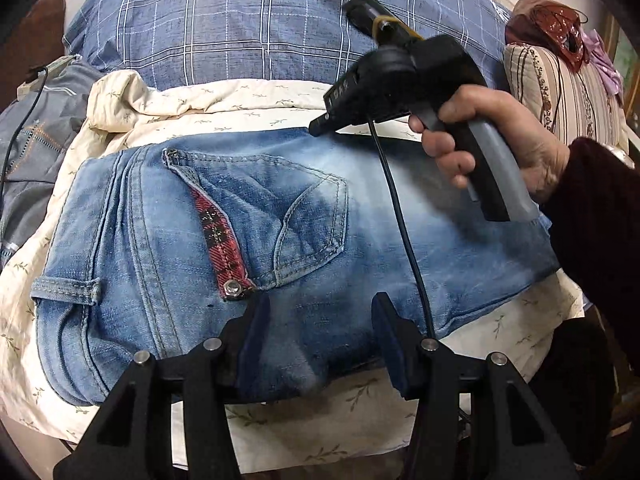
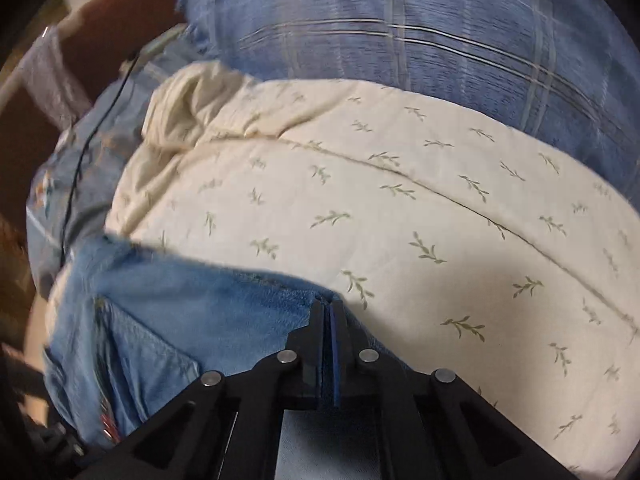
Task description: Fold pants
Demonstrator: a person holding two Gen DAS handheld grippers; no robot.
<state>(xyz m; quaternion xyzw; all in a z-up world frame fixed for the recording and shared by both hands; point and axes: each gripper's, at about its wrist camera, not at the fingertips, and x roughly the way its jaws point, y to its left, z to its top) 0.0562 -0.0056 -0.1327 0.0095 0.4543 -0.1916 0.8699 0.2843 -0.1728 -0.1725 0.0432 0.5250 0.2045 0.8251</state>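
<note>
We see the jeans (image 1: pixel 248 240) spread across the middle of the left wrist view, lying on a cream quilt (image 1: pixel 240 104) printed with small green sprigs. Their back pocket (image 1: pixel 280 216), with a red plaid strip and a metal snap, sits just left of centre, and a belt loop (image 1: pixel 66 286) shows at the lower left.

The left gripper (image 1: pixel 320 340) fills the bottom of that view — its two blue-padded fingers (image 1: pixel 252 344) stand about half open over the near edge of the denim, the cloth showing between them. We cannot tell whether the pads touch the fabric, and nothing is pinched.

In the upper right of the same view a hand (image 1: pixel 492 140) in a dark sleeve holds the right gripper (image 1: pixel 316 128), whose tip comes down at the far edge of the jeans; a black cable (image 1: pixel 400 216) trails from it across the denim.

In the right wrist view the right gripper (image 2: pixel 329 308) sits at lower centre with its fingers (image 2: pixel 318 336) pressed together, clamped on the edge of the jeans (image 2: pixel 192 312) where the denim meets the quilt (image 2: pixel 400 200). The denim fills the lower left there.

A blue checked pillow (image 1: pixel 240 20) lies across the top of both views, and a striped cushion (image 1: pixel 560 92) sits at the upper right of the left wrist view.
</note>
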